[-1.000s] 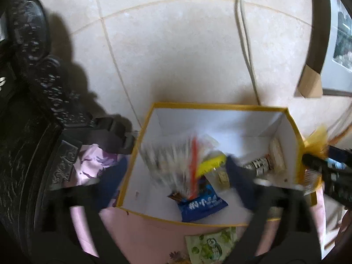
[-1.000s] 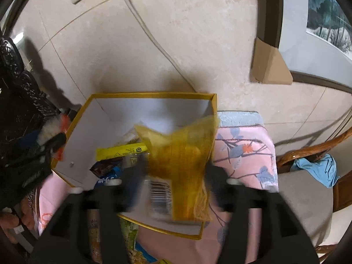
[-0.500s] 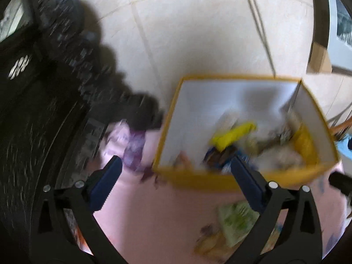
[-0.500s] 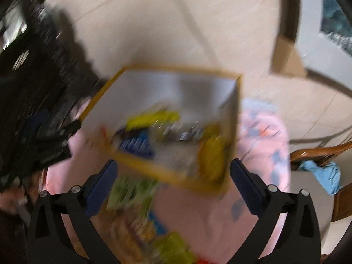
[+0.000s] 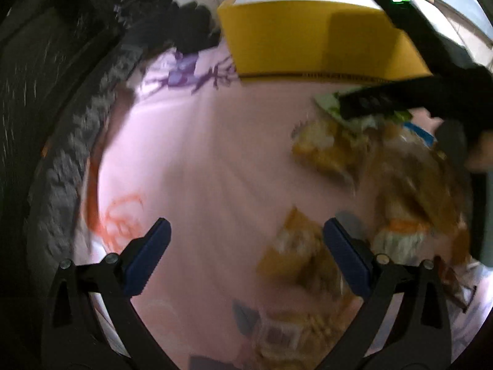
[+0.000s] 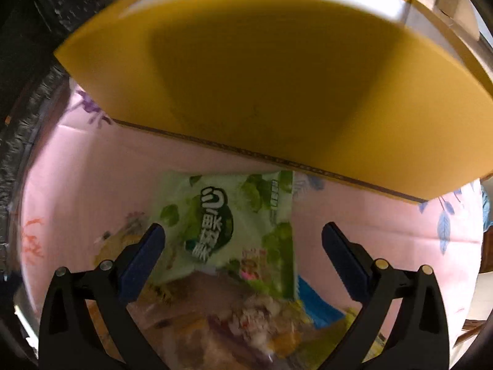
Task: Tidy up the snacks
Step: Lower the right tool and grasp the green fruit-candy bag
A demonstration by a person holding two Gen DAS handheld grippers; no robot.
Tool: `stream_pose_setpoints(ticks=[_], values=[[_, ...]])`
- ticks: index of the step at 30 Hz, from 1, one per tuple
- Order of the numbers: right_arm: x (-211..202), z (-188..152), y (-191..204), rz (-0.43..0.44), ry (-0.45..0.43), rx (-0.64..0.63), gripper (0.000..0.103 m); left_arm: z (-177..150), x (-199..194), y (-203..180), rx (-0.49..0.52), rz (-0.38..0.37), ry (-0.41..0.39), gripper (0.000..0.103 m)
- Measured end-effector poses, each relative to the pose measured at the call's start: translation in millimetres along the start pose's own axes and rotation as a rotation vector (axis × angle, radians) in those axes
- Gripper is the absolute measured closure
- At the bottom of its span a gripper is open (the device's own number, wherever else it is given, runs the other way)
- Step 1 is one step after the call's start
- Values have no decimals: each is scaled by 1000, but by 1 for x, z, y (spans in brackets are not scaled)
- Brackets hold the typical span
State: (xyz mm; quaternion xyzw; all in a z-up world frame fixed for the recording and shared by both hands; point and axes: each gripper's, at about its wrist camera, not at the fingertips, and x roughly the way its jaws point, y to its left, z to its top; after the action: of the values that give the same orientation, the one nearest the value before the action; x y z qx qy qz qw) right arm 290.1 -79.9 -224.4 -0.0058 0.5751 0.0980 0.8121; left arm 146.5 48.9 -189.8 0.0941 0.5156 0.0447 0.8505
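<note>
I hold two grippers over a pink cloth [image 5: 215, 160]. My left gripper [image 5: 245, 246] has its jaws apart with nothing between them; it hangs above bare cloth, with blurred orange packets [image 5: 308, 252] just to its right. My right gripper [image 6: 243, 248] also has its jaws wide apart, empty, and hangs over one green packet [image 6: 228, 212] that lies flat on the cloth, just in front of the one yellow box [image 6: 277, 77]. More packets lie heaped below the green one, too blurred to count. From the left view, the right gripper shows as a black body beside the box [image 5: 308, 40].
</note>
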Motion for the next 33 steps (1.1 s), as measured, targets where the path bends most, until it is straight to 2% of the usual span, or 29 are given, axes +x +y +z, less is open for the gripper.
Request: stream_pose_setpoints(ticks=[4, 5, 6, 10, 12, 15, 17, 19, 20, 23, 25, 27, 28, 33], values=[[4, 1, 0, 20, -2, 12, 2, -13, 3, 6, -57, -41, 29, 2], [2, 0, 0, 12, -18, 6, 12, -15, 4, 6, -67, -35, 39, 2], [-4, -3, 2, 24, -50, -14, 31, -16, 5, 6, -75, -31, 47, 2], [-9, -6, 0, 72, -29, -10, 43, -14, 7, 8, -107, -53, 52, 2], [-17, -8, -9, 102, -15, 17, 53, -10, 7, 10, -121, -68, 46, 2], [-38, -21, -11, 90, -37, -44, 58, -2, 5, 9, -125, -55, 19, 2], [-41, -27, -15, 110, -27, -37, 60, 6, 10, 7, -118, -53, 13, 2], [-37, -28, -30, 201, 4, 46, 60, 15, 15, 3, -94, -42, 17, 2], [-36, -30, -42, 273, 26, 124, 61, 18, 16, 1, -79, -41, 10, 2], [-35, -37, -67, 425, 54, 245, 67, 28, 23, -5, -50, -55, 8, 2], [-31, -43, -80, 509, 84, 298, 82, 36, 31, -10, -8, -42, 12, 2], [-25, -49, -91, 588, 104, 362, 85, 45, 42, -13, 42, -5, 13, 2], [-23, -52, -96, 628, 111, 395, 85, 48, 44, -12, 48, -27, 8, 2], [-17, -56, -89, 688, 97, 393, 84, 59, 54, 1, 7, -78, 26, 2]])
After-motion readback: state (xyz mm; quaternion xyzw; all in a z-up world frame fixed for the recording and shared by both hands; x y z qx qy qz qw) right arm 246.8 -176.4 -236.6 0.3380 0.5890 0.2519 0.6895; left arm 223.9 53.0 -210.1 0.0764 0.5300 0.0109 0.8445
